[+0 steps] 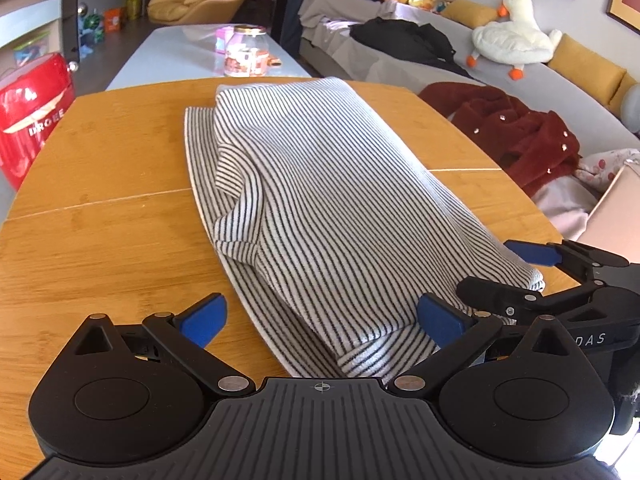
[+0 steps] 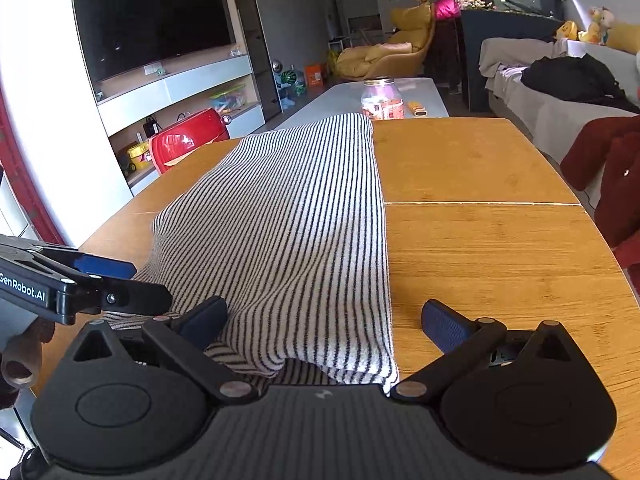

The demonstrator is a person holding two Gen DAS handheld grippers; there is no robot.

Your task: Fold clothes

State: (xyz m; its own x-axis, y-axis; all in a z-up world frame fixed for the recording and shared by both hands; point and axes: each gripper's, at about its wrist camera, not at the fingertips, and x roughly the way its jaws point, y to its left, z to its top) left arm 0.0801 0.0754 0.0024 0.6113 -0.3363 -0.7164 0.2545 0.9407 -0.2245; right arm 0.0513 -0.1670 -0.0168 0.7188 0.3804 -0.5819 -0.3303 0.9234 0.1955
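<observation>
A black-and-white striped garment (image 1: 320,184) lies folded into a long strip on the wooden table (image 1: 100,240), its near end just in front of both grippers. My left gripper (image 1: 322,322) is open and straddles the strip's near left edge, with its right pad (image 1: 440,324) on the cloth. Beside it, the right gripper (image 1: 484,266) is open at the strip's near right corner. In the right wrist view the striped garment (image 2: 288,232) runs away from my open right gripper (image 2: 324,322), whose right pad (image 2: 444,326) is over bare wood. The left gripper (image 2: 152,285) shows at the left.
A glass jar (image 1: 246,52) stands on a pale low table beyond the wooden one. A red case (image 1: 32,112) sits at the left. On the sofa at the right lie a dark red coat (image 1: 512,128), a black garment (image 1: 408,40) and a plush goose (image 1: 512,36).
</observation>
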